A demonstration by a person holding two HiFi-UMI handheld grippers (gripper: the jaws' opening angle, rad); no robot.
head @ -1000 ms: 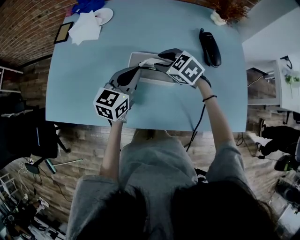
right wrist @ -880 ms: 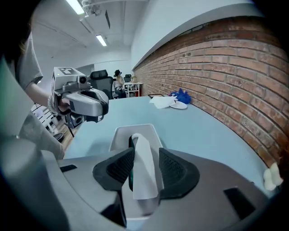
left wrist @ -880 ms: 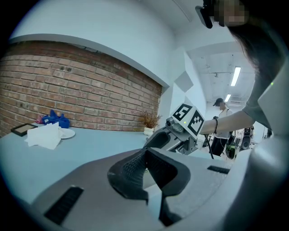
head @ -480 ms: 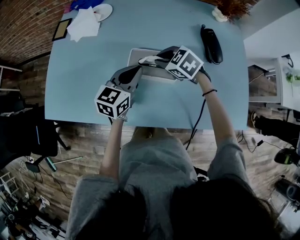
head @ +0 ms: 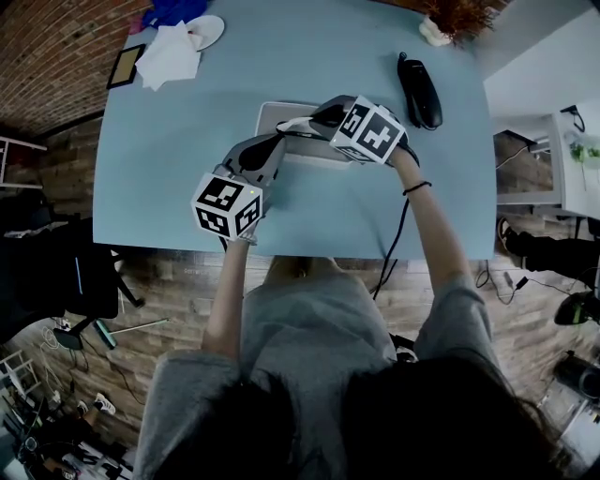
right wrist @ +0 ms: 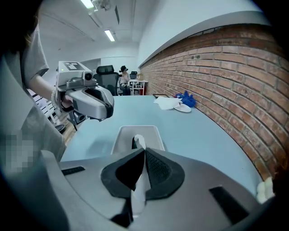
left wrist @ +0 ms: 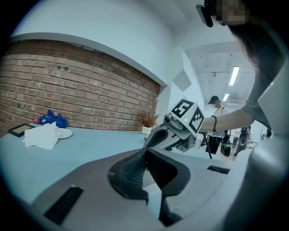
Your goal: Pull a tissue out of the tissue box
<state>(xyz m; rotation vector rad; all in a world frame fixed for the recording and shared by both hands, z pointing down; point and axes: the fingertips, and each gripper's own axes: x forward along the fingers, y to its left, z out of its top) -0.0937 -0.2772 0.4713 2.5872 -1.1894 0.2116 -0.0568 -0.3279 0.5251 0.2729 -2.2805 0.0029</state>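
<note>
A grey tissue box (head: 277, 120) lies on the light blue table (head: 169, 169). In the right gripper view a white tissue (right wrist: 138, 140) rises from the slot of the box (right wrist: 121, 137). My right gripper (right wrist: 143, 153) has just been closing, and its pads now pinch that tissue. From the head view the right gripper (head: 287, 123) slants down over the box top. My left gripper (head: 275, 146) rests at the box's near left corner. Its pads meet in the left gripper view (left wrist: 144, 151) with nothing seen between them. That view also shows the right gripper (left wrist: 156, 137) ahead.
A black handset (head: 420, 94) lies at the table's right, with a cable (head: 398, 239) hanging over the near edge. Loose white tissues (head: 169, 54), a white plate (head: 208, 30) and a dark frame (head: 127, 66) sit at the far left corner. A dried plant (head: 459, 19) stands far right.
The right gripper has shifted slightly left over the box and rolled a little. The left gripper has stayed where it was.
</note>
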